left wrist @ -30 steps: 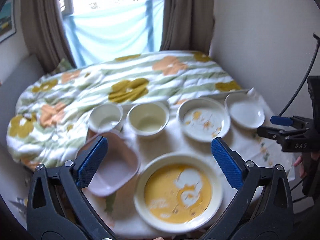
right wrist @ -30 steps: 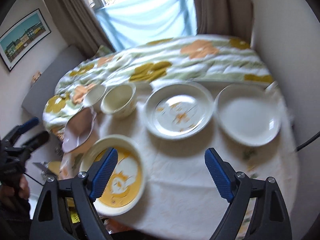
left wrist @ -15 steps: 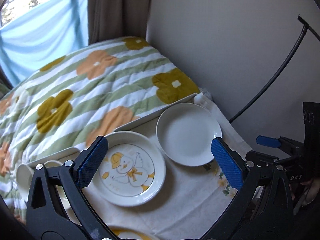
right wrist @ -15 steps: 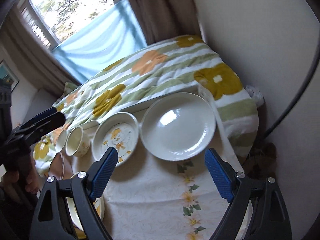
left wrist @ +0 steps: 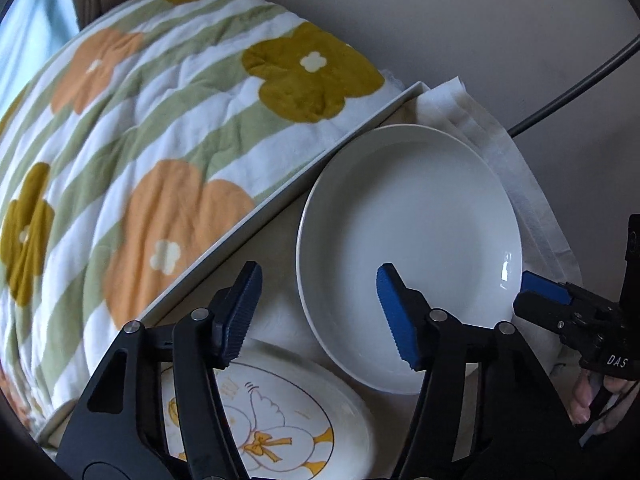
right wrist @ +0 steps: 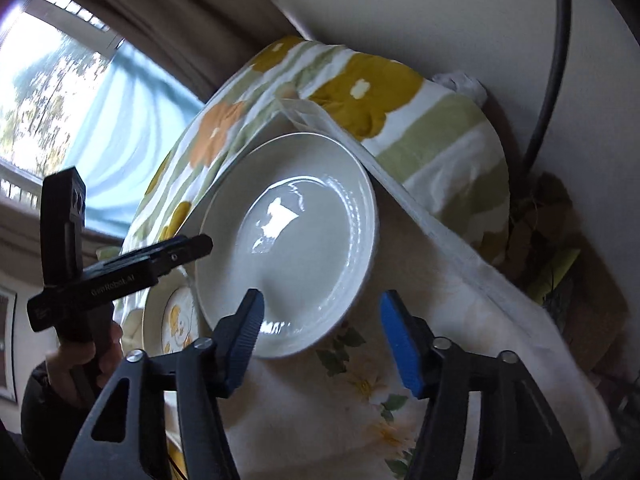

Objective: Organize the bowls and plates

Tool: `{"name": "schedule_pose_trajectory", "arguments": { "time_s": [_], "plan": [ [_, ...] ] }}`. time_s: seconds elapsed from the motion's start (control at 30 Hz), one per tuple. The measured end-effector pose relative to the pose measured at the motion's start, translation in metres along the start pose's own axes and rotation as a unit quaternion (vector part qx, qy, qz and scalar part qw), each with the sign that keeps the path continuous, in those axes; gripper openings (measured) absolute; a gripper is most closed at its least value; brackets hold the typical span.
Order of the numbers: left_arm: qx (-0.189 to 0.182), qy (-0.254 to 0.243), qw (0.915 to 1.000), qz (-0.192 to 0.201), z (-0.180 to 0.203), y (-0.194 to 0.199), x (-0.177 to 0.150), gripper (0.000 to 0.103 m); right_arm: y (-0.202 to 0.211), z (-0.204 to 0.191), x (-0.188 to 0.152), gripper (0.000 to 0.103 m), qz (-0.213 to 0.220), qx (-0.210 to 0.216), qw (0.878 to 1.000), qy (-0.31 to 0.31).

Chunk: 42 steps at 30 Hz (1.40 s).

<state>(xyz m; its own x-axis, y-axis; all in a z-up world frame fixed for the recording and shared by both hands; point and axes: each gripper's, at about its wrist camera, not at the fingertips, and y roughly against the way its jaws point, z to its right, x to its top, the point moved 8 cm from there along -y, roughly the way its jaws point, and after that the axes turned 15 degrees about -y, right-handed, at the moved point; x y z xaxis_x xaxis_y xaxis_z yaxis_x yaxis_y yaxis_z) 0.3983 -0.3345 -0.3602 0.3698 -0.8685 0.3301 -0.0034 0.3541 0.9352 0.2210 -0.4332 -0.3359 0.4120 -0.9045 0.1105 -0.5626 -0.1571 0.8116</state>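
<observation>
A plain white plate [left wrist: 408, 248] lies at the table's far right end; it also shows in the right wrist view [right wrist: 292, 240]. My left gripper [left wrist: 320, 316] is open and empty, its fingers straddling the plate's near left rim. My right gripper [right wrist: 320, 336] is open and empty, its fingers straddling the plate's near rim. A duck-pattern plate [left wrist: 272, 420] lies beside the white plate, partly hidden by my left gripper, and also shows in the right wrist view [right wrist: 172, 320]. The bowls are out of view.
A flowered quilt [left wrist: 152, 120] on a bed borders the table's far edge [left wrist: 280, 196]. A wall [left wrist: 480, 20] and a black cable [right wrist: 552, 60] stand to the right. A floral tablecloth [right wrist: 400, 392] covers the table.
Both grippers have swung right and moved in close to the white plate, one on each side. Their jaws have narrowed somewhat. The bowls and yellow plate have left view.
</observation>
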Motion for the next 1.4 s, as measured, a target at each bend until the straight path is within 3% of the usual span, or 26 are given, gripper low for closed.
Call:
{"name": "schedule_pose_trajectory", "arguments": {
  "time_s": [0.07,0.2,0.27,0.37,0.43,0.57,1.13,1.4],
  "plan": [
    [-0.010,-0.003,0.9999,-0.007,-0.003,-0.011,0.001,0.046,-0.004,0.002,0.003,0.048,0.012,-0.005,1.000,-0.010],
    [-0.025,-0.011,0.9996,-0.001,-0.004,-0.015,0.005,0.042,-0.012,0.007,0.009,0.048,0.023,-0.012,0.999,-0.038],
    [-0.024,-0.017,0.9996,-0.001,-0.006,-0.017,0.008,0.032,-0.016,0.008,0.009,0.047,0.024,-0.014,0.998,-0.047],
    [-0.030,-0.020,0.9993,0.000,-0.008,-0.019,0.011,0.022,-0.021,0.007,0.008,0.031,0.025,-0.017,0.998,-0.047],
    [-0.032,-0.024,0.9992,0.001,-0.008,-0.021,0.011,0.018,-0.022,0.008,0.008,0.029,0.030,-0.025,0.998,-0.046],
    [-0.031,-0.025,0.9992,0.004,-0.007,-0.022,0.012,0.017,-0.022,0.013,0.010,0.019,0.038,-0.032,0.997,-0.051],
    [0.017,-0.051,0.9982,0.027,0.007,0.006,0.010,0.017,-0.012,0.008,0.009,0.018,0.036,-0.033,0.999,-0.006],
    [0.051,-0.010,0.9966,0.065,0.017,0.047,-0.005,0.017,0.010,-0.007,0.009,0.018,0.049,-0.022,0.996,0.068]
  ]
}}
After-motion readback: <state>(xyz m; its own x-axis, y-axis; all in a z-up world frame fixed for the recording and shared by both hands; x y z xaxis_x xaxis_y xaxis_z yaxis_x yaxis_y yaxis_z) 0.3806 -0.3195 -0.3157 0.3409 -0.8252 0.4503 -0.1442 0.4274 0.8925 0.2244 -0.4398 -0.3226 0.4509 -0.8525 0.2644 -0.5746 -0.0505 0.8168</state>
